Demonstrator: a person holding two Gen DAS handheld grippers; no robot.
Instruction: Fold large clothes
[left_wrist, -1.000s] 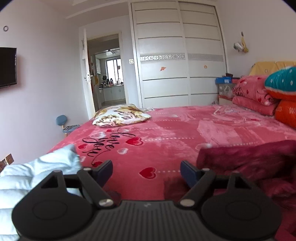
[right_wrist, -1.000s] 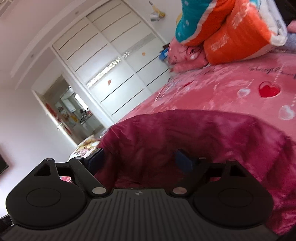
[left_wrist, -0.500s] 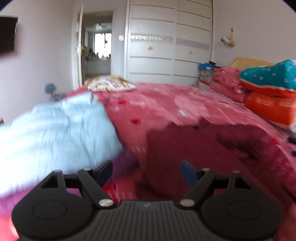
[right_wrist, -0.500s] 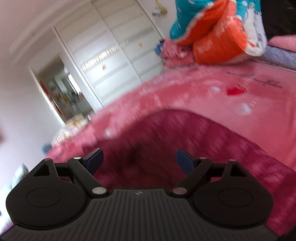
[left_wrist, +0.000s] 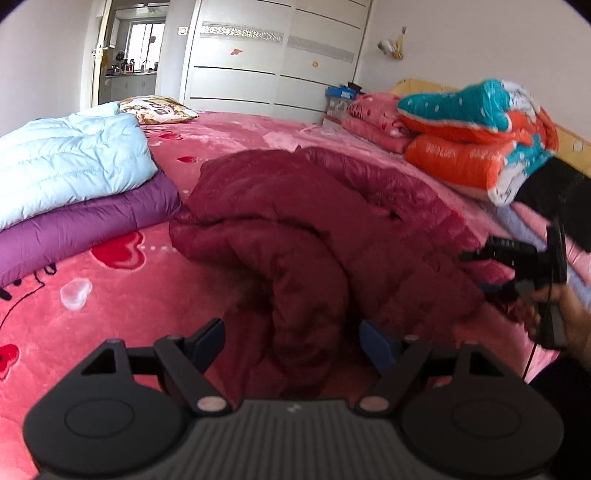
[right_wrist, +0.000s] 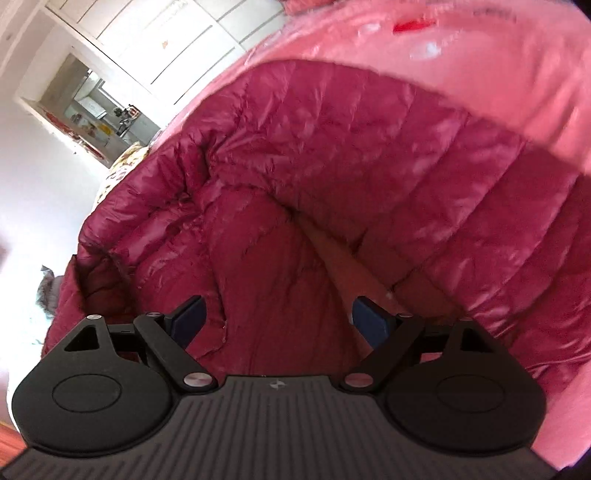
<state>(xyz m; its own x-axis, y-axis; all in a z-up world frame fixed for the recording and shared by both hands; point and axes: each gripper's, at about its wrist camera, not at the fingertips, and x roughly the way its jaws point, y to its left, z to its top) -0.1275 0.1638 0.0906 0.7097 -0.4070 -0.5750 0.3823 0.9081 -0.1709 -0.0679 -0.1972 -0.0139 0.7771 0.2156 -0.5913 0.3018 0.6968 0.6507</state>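
Note:
A dark red puffer jacket (left_wrist: 332, 229) lies crumpled on the pink bed (left_wrist: 110, 295); it fills the right wrist view (right_wrist: 332, 166). My left gripper (left_wrist: 291, 341) is open and empty, just above the jacket's near fold. My right gripper (right_wrist: 277, 319) is open and empty, close over the jacket. The right gripper also shows at the right edge of the left wrist view (left_wrist: 524, 266), held in a hand beside the jacket.
A folded light blue jacket (left_wrist: 66, 162) lies on a folded purple one (left_wrist: 85, 225) at the left. Rolled orange and teal bedding (left_wrist: 476, 140) and pink pillows (left_wrist: 373, 122) sit at the right. A patterned pillow (left_wrist: 159, 109), wardrobe (left_wrist: 269, 62) and doorway lie beyond.
Both grippers have swung down and toward the red jacket. The left view has turned right, so the folded stack and the right gripper now show. Both jaws stay open.

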